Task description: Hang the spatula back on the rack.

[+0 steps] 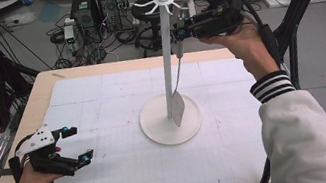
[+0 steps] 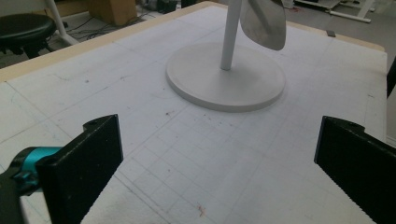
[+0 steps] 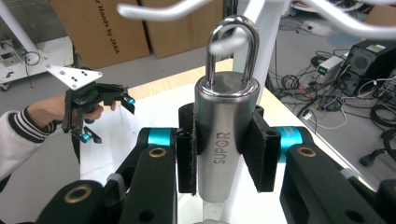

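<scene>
Steel handle point(image 3: 219, 135) of a kitchen utensil, stamped SUPOR, stands upright between the two pads of the right claw point(image 3: 219, 149), which presses on it from both sides, so this claw is clamped on the handle. In the right gripper view the handle's hanging loop point(image 3: 232, 46) rises above the pads, and one white prong point(image 3: 224, 44) of the rack's top crosses the loop; whether the loop rests on that prong or only sits around it cannot be told. In the high view the right claw point(image 1: 180, 31) is held up beside the top of the white rack point(image 1: 167, 70), just under its ring of prongs point(image 1: 162, 0), and the utensil hangs straight down from it along the pole, its flat blade point(image 1: 177, 109) ending low, just above the round base point(image 1: 156, 123) of the rack, close beside the pole. The rack stands in the middle of the table point(image 1: 116, 181), on the white gridded sheet. The left claw point(image 1: 75, 145) rests low over the near left part of the table, well apart from the rack, and its jaws stand wide with nothing between them, the left gripper view showing bare sheet there and the rack's base and blade point(image 2: 264, 23) farther off.
</scene>
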Action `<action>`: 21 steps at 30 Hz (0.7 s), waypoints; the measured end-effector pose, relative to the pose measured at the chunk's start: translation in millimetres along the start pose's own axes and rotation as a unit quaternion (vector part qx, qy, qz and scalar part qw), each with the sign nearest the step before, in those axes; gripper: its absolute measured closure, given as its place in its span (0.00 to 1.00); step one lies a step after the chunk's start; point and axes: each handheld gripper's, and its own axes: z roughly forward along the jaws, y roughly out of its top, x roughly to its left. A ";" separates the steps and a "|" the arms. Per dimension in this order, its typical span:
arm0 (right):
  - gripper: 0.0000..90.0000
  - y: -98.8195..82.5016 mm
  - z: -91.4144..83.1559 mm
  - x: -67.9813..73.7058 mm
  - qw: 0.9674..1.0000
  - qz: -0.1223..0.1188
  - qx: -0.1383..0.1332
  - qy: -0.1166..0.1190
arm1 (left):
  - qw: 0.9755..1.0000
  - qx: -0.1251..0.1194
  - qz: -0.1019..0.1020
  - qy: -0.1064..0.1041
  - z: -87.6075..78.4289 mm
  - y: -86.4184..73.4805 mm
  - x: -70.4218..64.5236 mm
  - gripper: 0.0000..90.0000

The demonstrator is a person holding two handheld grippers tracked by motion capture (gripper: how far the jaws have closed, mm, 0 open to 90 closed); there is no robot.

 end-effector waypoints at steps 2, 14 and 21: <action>0.76 -1.3 1.0 0.0 1.000 -0.002 -0.004 -0.001 | 1.000 -0.001 -0.001 0.002 -0.2 0.1 -0.2 0.02; 0.20 -33.5 -9.9 8.4 0.998 -0.009 -0.046 -0.031 | 1.000 -0.022 -0.012 0.000 -6.3 -0.9 0.7 0.02; 0.00 -76.8 -13.6 14.3 0.998 -0.030 -0.047 -0.035 | 1.000 -0.025 -0.008 -0.004 -8.2 -1.7 0.3 0.02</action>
